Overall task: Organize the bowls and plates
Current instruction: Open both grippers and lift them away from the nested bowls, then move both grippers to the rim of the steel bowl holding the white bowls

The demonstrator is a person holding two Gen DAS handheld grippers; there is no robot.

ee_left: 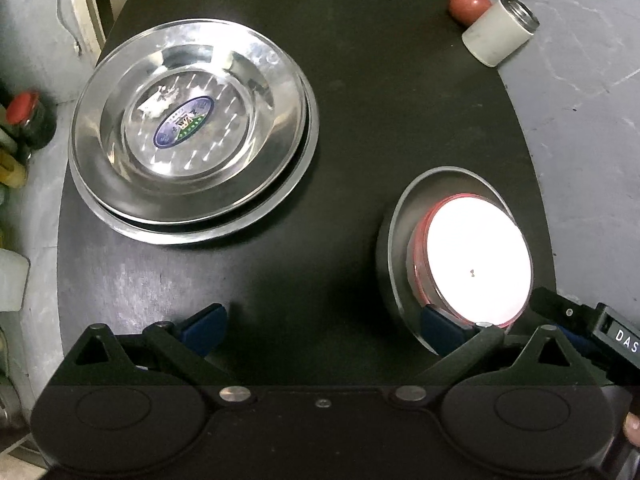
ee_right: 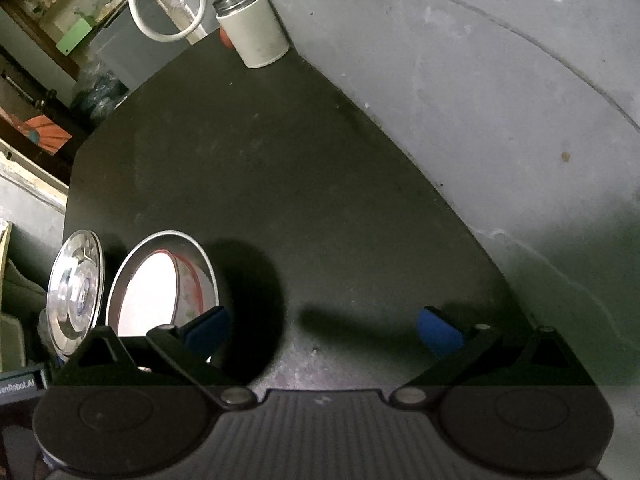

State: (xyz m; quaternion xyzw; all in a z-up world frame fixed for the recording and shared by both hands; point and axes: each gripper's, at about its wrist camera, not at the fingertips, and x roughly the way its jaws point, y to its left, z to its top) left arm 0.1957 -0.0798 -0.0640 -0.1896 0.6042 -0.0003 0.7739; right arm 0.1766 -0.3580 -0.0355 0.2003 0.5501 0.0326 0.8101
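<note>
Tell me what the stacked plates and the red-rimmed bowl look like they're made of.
Stacked plates: likely polished stainless steel, given the mirror-like reflections. Red-rimmed bowl: glossy white inside, perhaps plastic or ceramic; glare hides which. It sits in a duller metal plate.

Left gripper (ee_left: pixel 322 330): my matte black body, blue finger pads (ee_left: pixel 206 326), silver pivot screws, round side caps.
Right gripper (ee_right: pixel 322 330): same black linkage, blue pads (ee_right: pixel 438 330), ribbed grey centre panel.
Marking: white letters "DAS" on my right tool's side.
</note>
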